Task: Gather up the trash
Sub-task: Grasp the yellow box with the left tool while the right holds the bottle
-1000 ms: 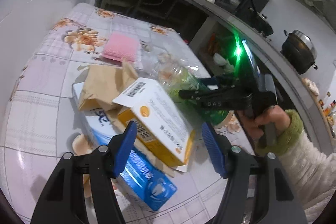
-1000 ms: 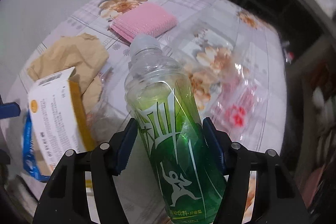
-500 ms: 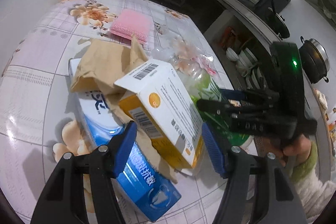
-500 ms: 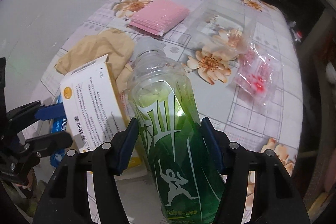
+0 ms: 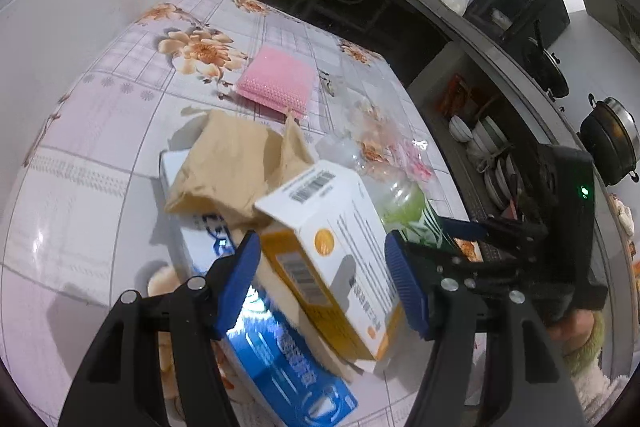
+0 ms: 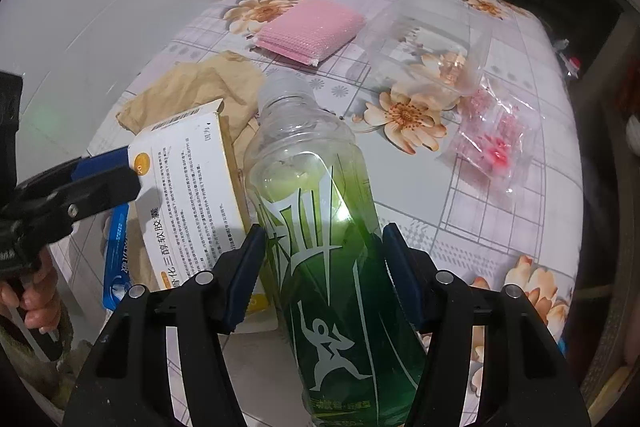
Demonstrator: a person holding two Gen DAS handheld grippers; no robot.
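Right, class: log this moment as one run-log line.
left gripper: open around box | right gripper: shut on bottle | both over table

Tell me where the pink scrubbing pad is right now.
In both wrist views the pink scrubbing pad lies flat on the floral tablecloth, beyond the crumpled brown paper, apart from both claws.

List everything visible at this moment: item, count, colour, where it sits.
Bottle: 1, green, between right gripper's fingers.
Carton: 1, white-orange, atop the pile, between left gripper's fingers.
Blue box: 1, blue-white, under carton.
Paper bag: 1, tan, crumpled on blue box.
Scrub pad: 1, pink, far tabletop.
Clear bags: 2, one with pink contents, right of pad.
Table: 1, floral cloth.
Left gripper: open around carton.
Right gripper: on bottle.
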